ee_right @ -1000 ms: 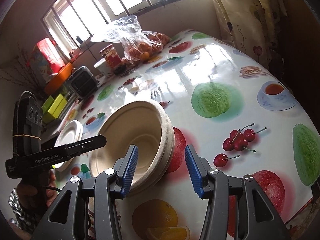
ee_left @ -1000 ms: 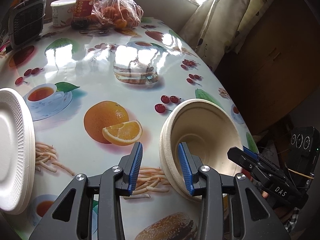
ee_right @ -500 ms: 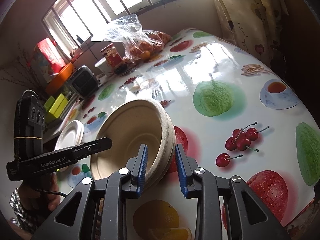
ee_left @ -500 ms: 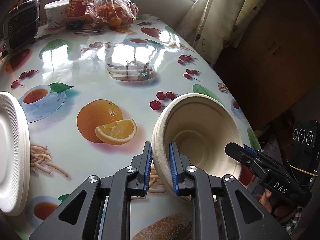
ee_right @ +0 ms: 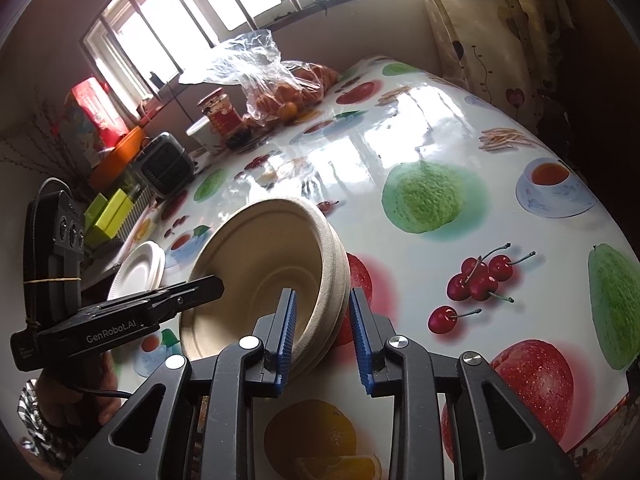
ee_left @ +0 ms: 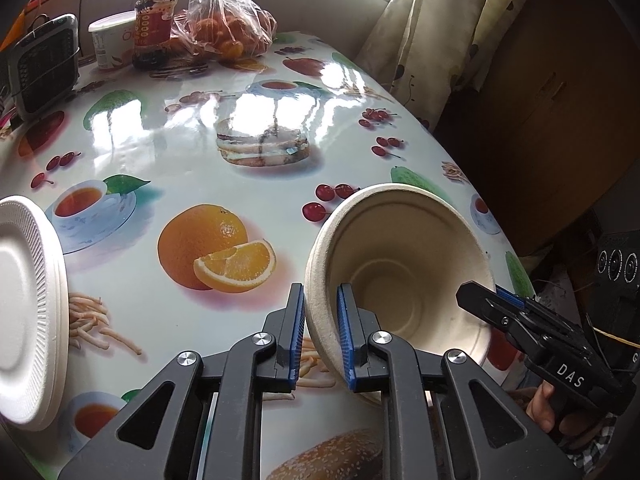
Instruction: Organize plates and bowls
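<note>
The stack of tan bowls (ee_left: 400, 272) sits tilted near the right edge of the table (ee_left: 168, 152), its mouth turned toward the near side, and both tools have it by the rim. The left gripper (ee_left: 321, 336) is clamped on the bowls' left rim, one blue pad inside and one outside. The right gripper (ee_right: 322, 338) is closed over the opposite rim, where at least two nested rims show between its pads. In the left wrist view the right gripper's tip covers part of the bowl's right wall, and the bottom of the stack is hidden behind the gripper arms, so whether it touches the table cannot be told. To the left, well apart, a stack of white plates (ee_left: 28, 312) lies at the table's left edge, partly cut off by the frame. Between bowls and plates the printed tablecloth is bare, and the middle of the table stays open up to the far end. There stand a jar (ee_left: 154, 26), a white tub (ee_left: 110, 42), a bag of oranges (ee_left: 224, 28) and a small heater (ee_left: 44, 66). A curtain (ee_left: 432, 40) hangs just past the right edge.
</note>
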